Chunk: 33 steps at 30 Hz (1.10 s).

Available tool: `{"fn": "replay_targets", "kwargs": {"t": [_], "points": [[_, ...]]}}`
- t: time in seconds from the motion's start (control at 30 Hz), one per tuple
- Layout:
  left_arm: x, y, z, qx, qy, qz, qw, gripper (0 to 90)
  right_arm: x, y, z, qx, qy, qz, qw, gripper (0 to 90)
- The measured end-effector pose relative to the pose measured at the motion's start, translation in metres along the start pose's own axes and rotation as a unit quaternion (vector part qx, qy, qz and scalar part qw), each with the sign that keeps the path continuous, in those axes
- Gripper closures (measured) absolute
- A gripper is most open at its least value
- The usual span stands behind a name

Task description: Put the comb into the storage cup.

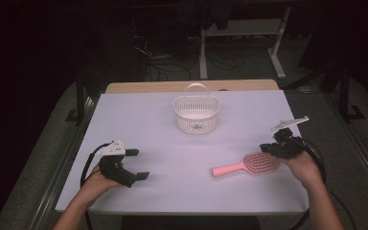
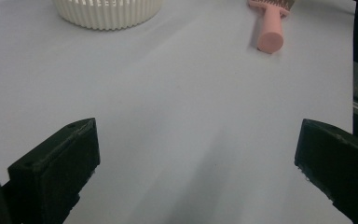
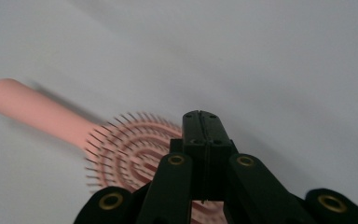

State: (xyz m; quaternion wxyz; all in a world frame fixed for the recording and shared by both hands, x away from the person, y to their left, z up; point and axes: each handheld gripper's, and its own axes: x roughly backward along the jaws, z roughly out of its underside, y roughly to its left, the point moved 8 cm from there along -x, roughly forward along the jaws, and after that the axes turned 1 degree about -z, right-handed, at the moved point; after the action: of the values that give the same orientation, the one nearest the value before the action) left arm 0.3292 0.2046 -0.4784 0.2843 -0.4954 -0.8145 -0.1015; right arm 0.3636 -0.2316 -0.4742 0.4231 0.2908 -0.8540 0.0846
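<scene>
Dim room (brush view blurred).

From the right hand-held gripper (image 3: 200, 122) view the pink hairbrush (image 3: 121, 149) smears with motion blur and its bristled head hides partly behind the shut jaws, while the left gripper view crops the brush head and the white basket (image 2: 107, 11) at its top edge.

White basket (image 1: 196, 115) on table (image 1: 139, 124)

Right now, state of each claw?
Left claw: open, nothing between its jaws.
Right claw: closed on nothing, above the pink hairbrush.
</scene>
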Motion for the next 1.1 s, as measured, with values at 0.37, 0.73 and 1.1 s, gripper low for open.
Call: {"fn": "replay_targets", "kwargs": {"t": [0.37,0.73,1.1], "points": [[0.000,0.000,0.001,-0.001,0.002,0.001,1.0000,0.0,0.012,-0.037,0.027,-0.040,0.012,0.045,0.9981,88.8],[0.000,0.000,0.000,0.000,0.000,0.000,1.0000,0.0,0.002,-0.044,0.043,-0.051,0.045,0.051,0.9964,88.8],[0.001,0.000,0.000,-0.001,-0.001,0.000,1.0000,0.0,-0.004,-0.040,0.049,-0.056,0.057,0.042,0.9959,88.8]]}}
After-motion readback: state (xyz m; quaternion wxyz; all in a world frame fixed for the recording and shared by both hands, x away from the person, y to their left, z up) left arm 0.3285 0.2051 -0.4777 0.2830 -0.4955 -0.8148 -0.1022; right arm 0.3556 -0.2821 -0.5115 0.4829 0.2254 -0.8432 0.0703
